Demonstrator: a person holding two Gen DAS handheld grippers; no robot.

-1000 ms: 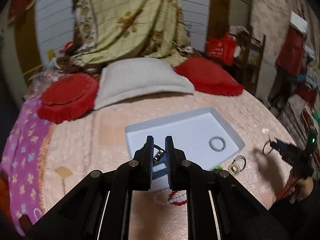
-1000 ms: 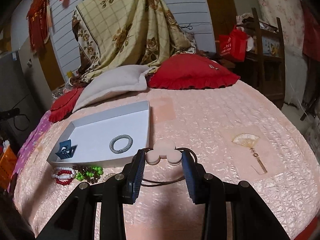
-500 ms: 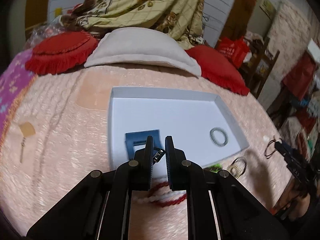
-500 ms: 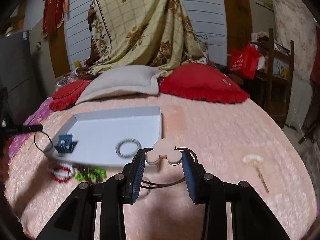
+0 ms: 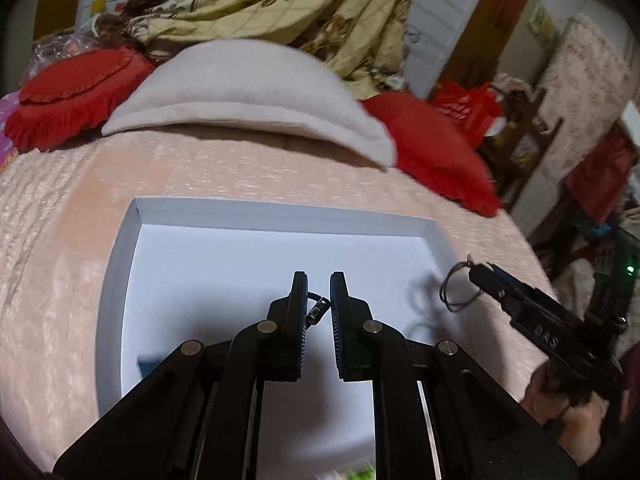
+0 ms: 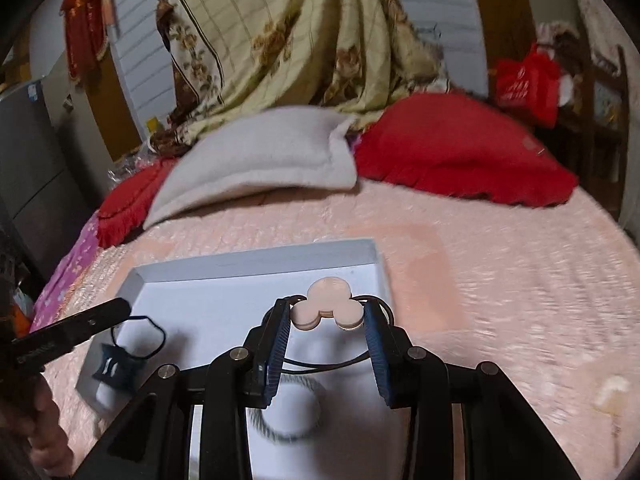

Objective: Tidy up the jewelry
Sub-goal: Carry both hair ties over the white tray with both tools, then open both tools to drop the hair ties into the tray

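A white tray (image 5: 280, 216) (image 6: 256, 260) lies on the pink bedspread. My left gripper (image 5: 319, 276) hangs over its middle, shut on a thin black cord with a small clasp (image 5: 316, 311); in the right wrist view the cord's loop (image 6: 138, 336) dangles from that gripper (image 6: 124, 305) above a blue item (image 6: 116, 366) in the tray's left corner. My right gripper (image 6: 326, 303) is shut on a pink three-disc pendant (image 6: 326, 300) with a black cord, over the tray's right half. A grey bead bracelet (image 6: 288, 416) lies in the tray below it. The right gripper (image 5: 476, 272) shows at the tray's right edge.
A grey pillow (image 5: 248, 92) and red cushions (image 5: 432, 148) (image 6: 460, 148) lie behind the tray, with a flowered blanket (image 6: 300, 32) beyond. A pale fan-shaped charm (image 6: 610, 398) lies on the bedspread to the right. Green beads (image 5: 360, 472) peek out at the tray's near side.
Both grippers have come over the tray: the left moved forward and down, the right swung left from the bedspread beside it. Both grips are the same.
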